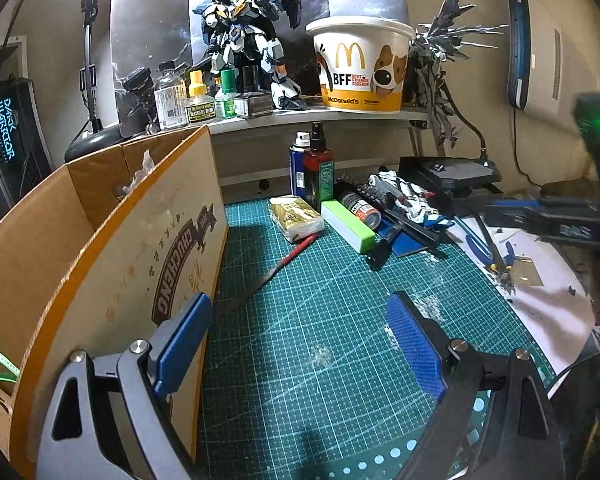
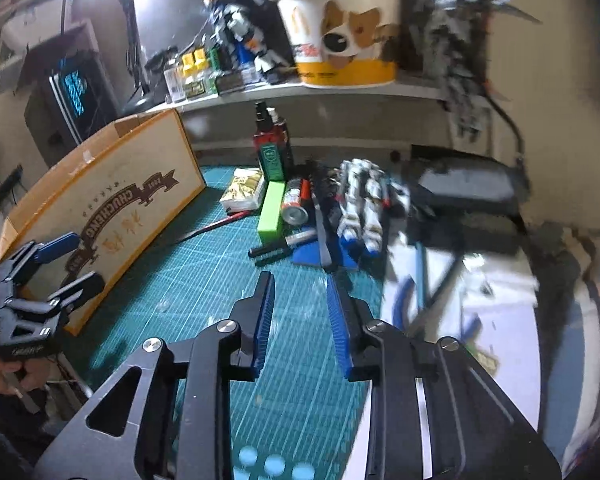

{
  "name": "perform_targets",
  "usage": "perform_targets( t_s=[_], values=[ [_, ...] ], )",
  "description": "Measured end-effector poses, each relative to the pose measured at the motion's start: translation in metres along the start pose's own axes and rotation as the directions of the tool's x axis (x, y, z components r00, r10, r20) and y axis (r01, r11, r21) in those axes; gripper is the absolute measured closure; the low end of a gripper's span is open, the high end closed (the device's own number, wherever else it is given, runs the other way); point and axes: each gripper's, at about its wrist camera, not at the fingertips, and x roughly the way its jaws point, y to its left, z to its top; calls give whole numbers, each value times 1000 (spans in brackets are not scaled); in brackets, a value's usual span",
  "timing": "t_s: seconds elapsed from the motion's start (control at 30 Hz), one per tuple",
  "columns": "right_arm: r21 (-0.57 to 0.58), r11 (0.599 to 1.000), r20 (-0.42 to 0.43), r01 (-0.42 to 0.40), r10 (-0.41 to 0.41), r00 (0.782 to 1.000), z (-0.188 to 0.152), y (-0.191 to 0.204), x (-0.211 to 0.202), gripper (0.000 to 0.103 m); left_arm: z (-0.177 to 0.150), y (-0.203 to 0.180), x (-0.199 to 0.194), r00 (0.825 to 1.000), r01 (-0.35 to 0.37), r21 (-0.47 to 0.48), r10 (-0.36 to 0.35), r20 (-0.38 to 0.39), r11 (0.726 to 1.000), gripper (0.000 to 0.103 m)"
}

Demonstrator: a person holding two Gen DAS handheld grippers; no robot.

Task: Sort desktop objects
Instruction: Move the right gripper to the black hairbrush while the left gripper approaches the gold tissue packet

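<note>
Hovering left gripper (image 1: 300,322) wide, empty; right gripper (image 2: 299,292) narrower, empty

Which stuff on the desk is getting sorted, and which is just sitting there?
For sorting:
- green block
- red-handled file
- tissue pack
- black marker
- small can
- cardboard box, probably where things go

Just sitting there:
- McDonald's bucket
- robot model on the shelf
- paint bottles

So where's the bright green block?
The green block lies on the cutting mat near the back of both views, between the tissue pack and the small can.
</note>
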Motion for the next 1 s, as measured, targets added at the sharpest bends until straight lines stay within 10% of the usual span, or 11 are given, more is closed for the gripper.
perform_targets(
  t_s=[0.6, 1.0],
  values=[
    [-222, 967, -195, 128, -173, 966, 44, 1, 157, 88, 23, -6, 38, 1000, -25, -18, 25, -15, 1000, 13],
    [-106, 993, -188, -58, 37, 981, 32, -6, 153, 91, 39, -26, 97, 998, 10, -69, -15, -68, 998, 13]
  ],
)
